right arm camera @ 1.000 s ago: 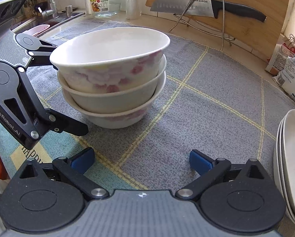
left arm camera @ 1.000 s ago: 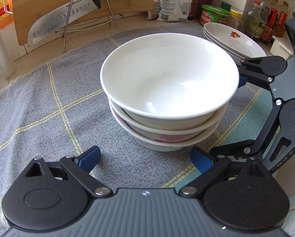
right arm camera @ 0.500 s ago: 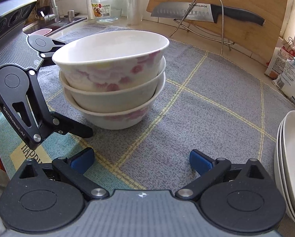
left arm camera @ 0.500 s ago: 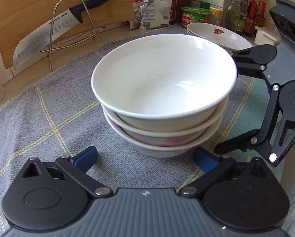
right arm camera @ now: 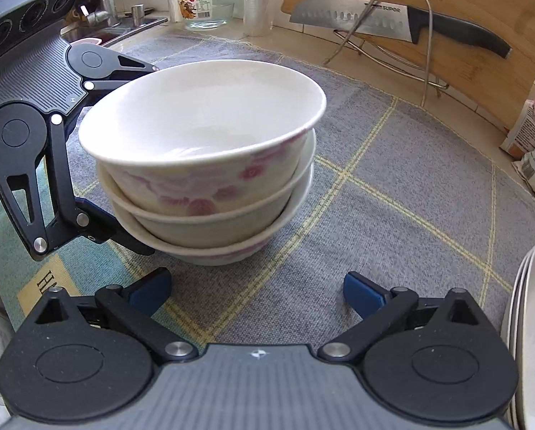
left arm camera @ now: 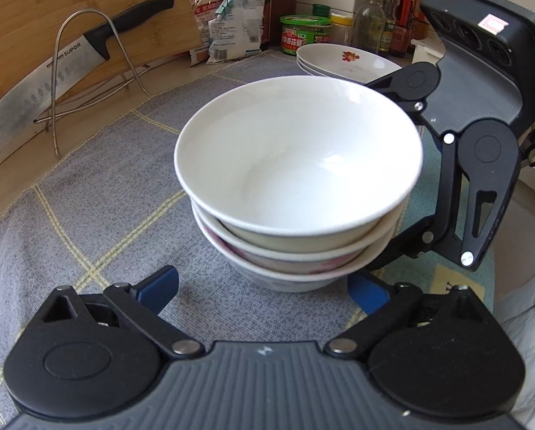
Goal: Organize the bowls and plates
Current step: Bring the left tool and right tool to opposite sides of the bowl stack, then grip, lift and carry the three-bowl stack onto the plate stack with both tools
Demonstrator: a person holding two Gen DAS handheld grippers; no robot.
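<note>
1. The left gripper point(left arm camera: 264, 286) hovers at the near side of a stack of three bowls point(left arm camera: 296, 179), its jaws wide and closing, pads clear of the china.
2. The right gripper point(right arm camera: 256, 288) stands released over bare cloth, nothing between its fingers, the bowls just beyond.
3. The bowls sit nested on a grey checked mat point(right arm camera: 393, 186); the top bowl point(right arm camera: 210, 136) leans.
4. A stack of plates point(left arm camera: 346, 61) rests behind, near a knife point(left arm camera: 70, 68) on its wire rack point(left arm camera: 88, 71).
</note>
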